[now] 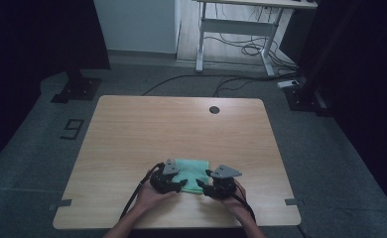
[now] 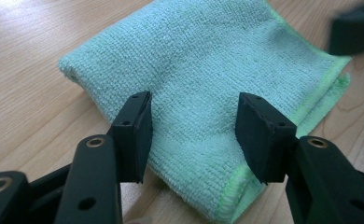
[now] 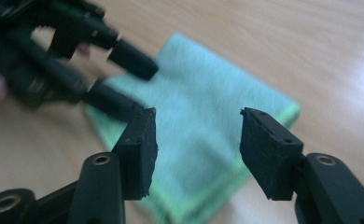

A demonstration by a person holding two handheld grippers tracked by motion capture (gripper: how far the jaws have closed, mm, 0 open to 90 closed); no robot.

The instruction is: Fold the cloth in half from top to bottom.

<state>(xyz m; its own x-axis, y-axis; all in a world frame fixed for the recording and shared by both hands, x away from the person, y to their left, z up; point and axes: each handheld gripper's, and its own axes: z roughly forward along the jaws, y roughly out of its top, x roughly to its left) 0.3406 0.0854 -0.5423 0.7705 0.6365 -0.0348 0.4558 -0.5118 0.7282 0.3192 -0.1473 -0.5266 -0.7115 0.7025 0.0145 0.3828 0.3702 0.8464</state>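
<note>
Room: wooden surface point(image 1: 132, 129) wide and bare beyond the cloth, its near edge just behind both hands.
Cloth: folded green microfibre cloth point(image 1: 191, 173) lies flat near that edge, centred between the grippers.
Axis: roughly square, no clear long axis.
Left gripper point(image 2: 194, 135): jaws apart over the cloth, gripping nothing.
Right gripper point(image 3: 196, 149): jaws apart, holding nothing.
Close-up: the left gripper view shows the cloth's brighter stitched hem.

A folded mint-green cloth point(image 1: 191, 172) lies flat near the table's near edge.
</note>
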